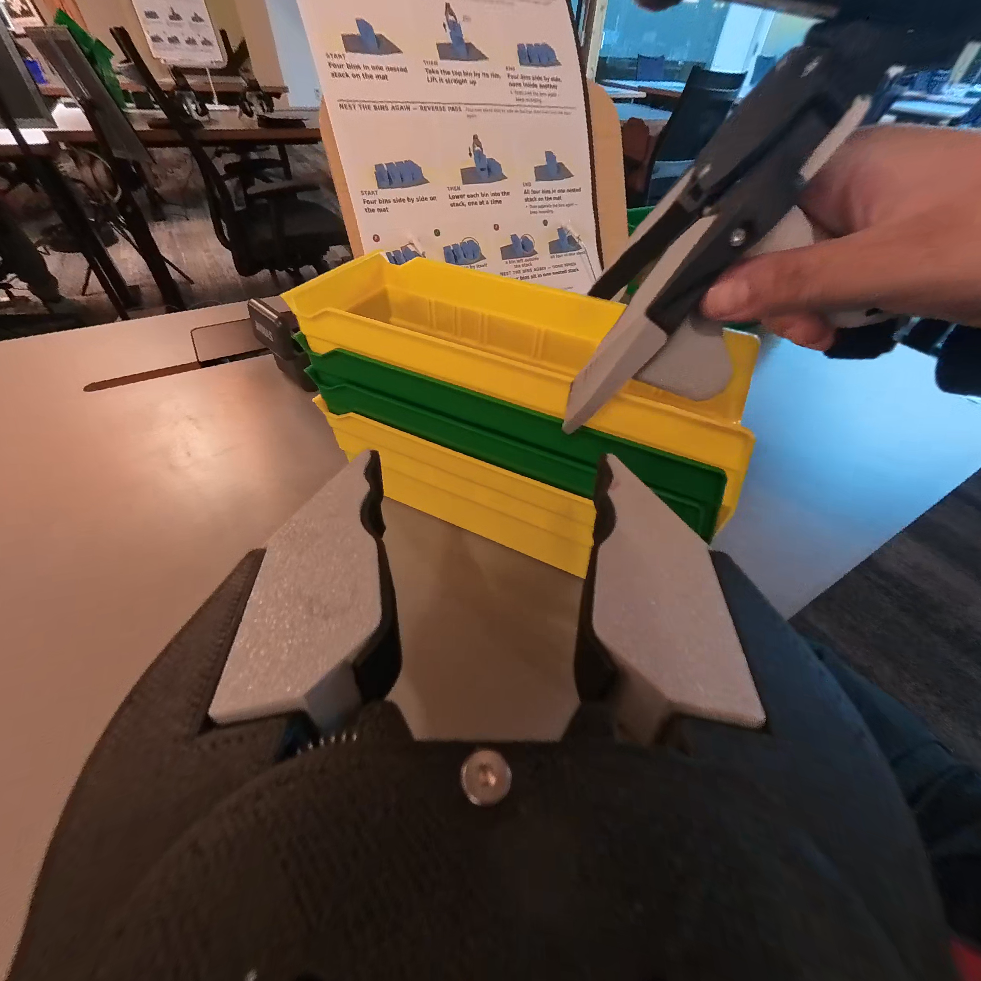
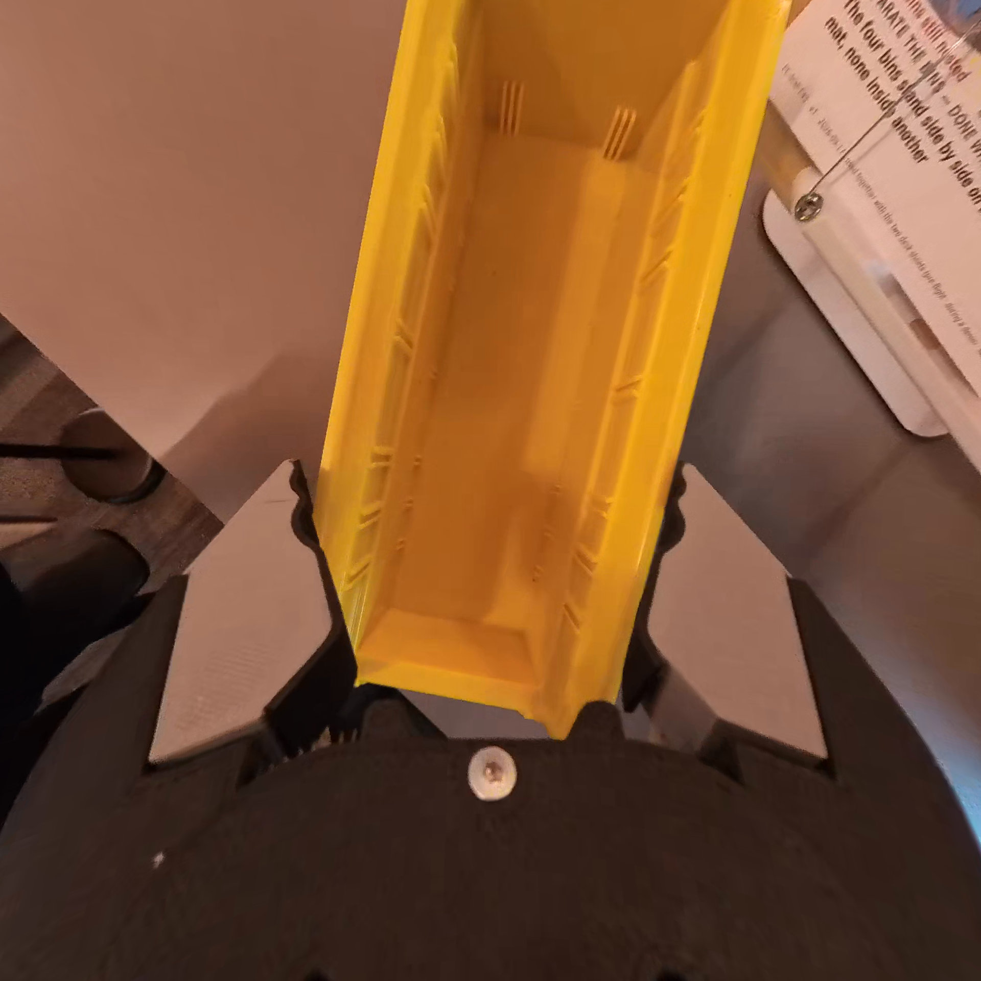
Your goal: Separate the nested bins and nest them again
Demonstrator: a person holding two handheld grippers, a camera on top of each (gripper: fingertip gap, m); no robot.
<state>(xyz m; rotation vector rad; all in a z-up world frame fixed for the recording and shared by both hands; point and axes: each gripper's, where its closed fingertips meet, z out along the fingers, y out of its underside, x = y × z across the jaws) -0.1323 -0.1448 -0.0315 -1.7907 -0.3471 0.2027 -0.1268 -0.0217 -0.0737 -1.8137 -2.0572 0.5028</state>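
Evidently early: all four bins sit nested on the desk [image 1: 132, 478], right tongs [image 2: 485, 531] straddling the top yellow bin [image 1: 478, 340], grip uncertain, left tongs [image 1: 485, 478] apart near the bottom yellow bin [image 1: 478, 499]; separating and re-nesting remain.

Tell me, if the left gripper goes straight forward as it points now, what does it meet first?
Most likely the bottom yellow bin of the nested stack: the open left gripper points at its near side wall. How much table lies between them is unclear.

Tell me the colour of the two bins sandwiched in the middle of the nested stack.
Green; the two middle plastic bins show best in the left wrist view, between yellow ones.
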